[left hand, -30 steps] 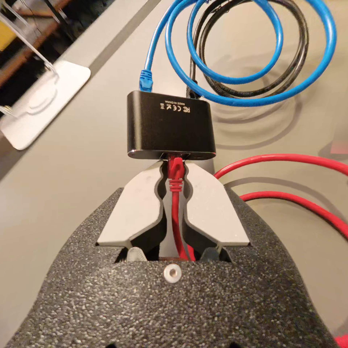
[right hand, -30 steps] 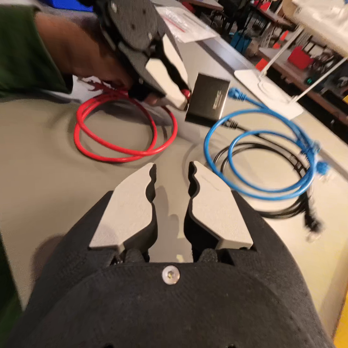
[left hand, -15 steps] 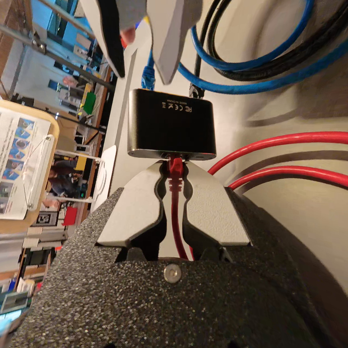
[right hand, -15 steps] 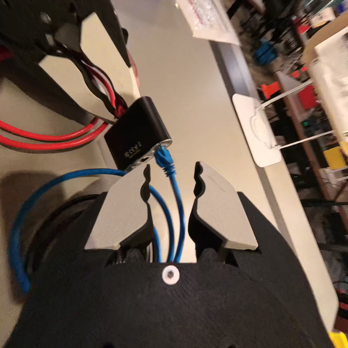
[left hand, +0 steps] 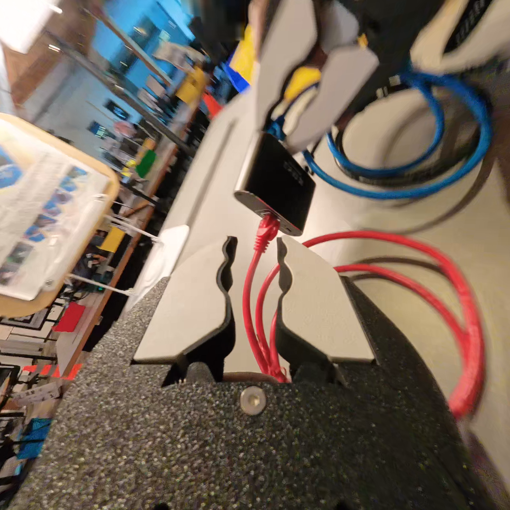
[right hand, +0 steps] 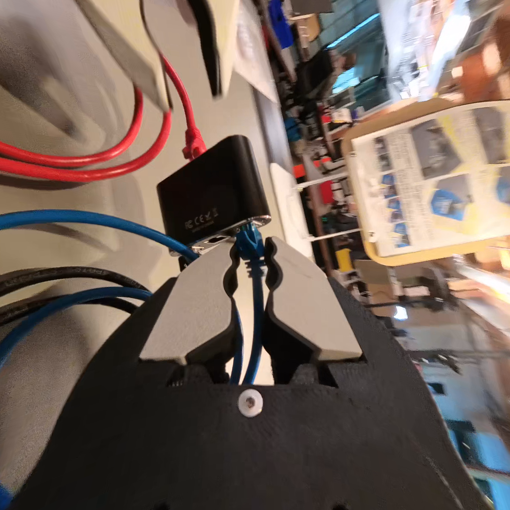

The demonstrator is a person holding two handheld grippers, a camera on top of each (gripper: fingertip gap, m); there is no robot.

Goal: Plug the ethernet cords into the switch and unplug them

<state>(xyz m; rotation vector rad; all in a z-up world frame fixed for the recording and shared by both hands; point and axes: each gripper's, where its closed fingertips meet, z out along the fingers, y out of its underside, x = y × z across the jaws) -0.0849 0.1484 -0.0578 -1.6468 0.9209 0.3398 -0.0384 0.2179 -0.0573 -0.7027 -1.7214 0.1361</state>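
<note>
The black switch point(left hand: 276, 185) hangs between my two grippers, seemingly above the table; it also shows in the right wrist view point(right hand: 212, 190). The red ethernet plug point(left hand: 266, 231) sits in its near port. My left gripper point(left hand: 256, 239) is open just behind that plug, and the red cord point(left hand: 248, 303) runs loose between the fingers. My right gripper point(right hand: 251, 244) is shut on the blue ethernet plug point(right hand: 249, 240), which is seated in the switch's opposite side. The red plug point(right hand: 193, 143) shows beyond the switch in the right wrist view.
Blue cord loops point(left hand: 414, 179) and a black cable point(right hand: 55, 276) lie coiled on the beige table point(left hand: 414, 220), with red loops point(left hand: 455, 317) nearby. A white stand base point(right hand: 287, 198) and a poster board point(right hand: 430, 179) are by the table edge. There is about 9 cm between the tips of the two grippers.
My left gripper has opened, let go of the red plug and drawn back slightly. My right gripper has moved in and shut on the blue plug.
</note>
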